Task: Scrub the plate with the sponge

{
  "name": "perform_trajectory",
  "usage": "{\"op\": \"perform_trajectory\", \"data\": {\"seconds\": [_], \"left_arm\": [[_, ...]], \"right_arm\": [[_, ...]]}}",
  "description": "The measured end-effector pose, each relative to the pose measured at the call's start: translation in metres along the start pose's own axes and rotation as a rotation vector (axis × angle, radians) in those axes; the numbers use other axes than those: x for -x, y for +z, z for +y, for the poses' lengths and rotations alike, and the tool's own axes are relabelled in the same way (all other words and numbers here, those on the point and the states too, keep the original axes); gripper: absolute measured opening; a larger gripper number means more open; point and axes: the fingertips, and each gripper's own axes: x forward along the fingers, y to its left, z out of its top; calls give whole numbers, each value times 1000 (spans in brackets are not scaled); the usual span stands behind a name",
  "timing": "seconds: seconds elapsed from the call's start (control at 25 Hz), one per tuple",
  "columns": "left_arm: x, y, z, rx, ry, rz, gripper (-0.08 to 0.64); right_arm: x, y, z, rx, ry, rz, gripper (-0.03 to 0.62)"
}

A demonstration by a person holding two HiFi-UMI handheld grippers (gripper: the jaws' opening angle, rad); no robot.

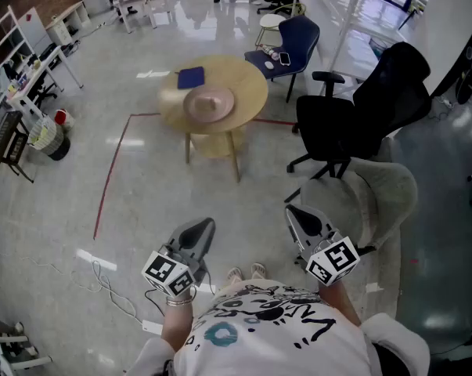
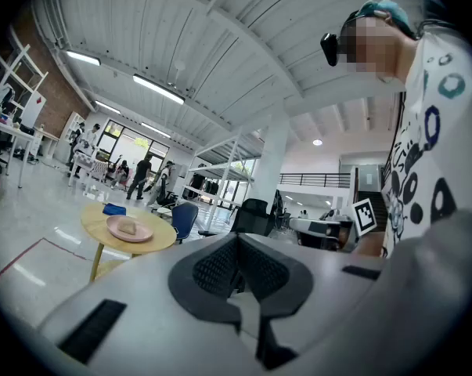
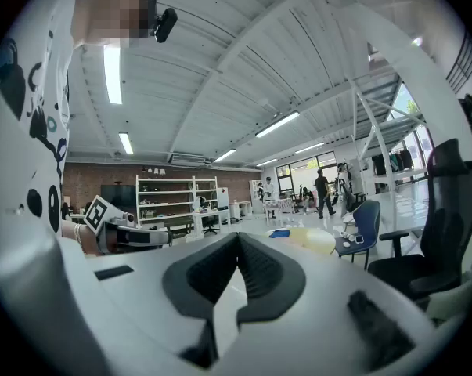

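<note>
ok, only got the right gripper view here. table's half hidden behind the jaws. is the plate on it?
Observer: Yes. The head view shows a pink plate near the middle of the round table.
Operator: sponge?
Observer: The left gripper view shows a tan lump lying on the plate, probably the sponge.
Operator: left jaws?
Observer: The left gripper is shut, with nothing between its jaws.
</note>
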Motion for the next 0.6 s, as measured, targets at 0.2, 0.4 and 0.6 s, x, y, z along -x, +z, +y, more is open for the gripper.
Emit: {"op": "perform_trajectory", "data": {"seconds": [0.2, 0.4, 0.6], "left_arm": [[2, -5, -13, 33, -24, 7, 17], [12, -1, -6, 24, 22, -18, 17], [33, -5, 4, 38, 56, -20, 17]], "right_arm": [[3, -10, 13, -12, 50, 21, 26], [-11, -15, 26, -65, 110, 4, 28], [-20, -12, 38, -150, 142, -30, 29]]}}
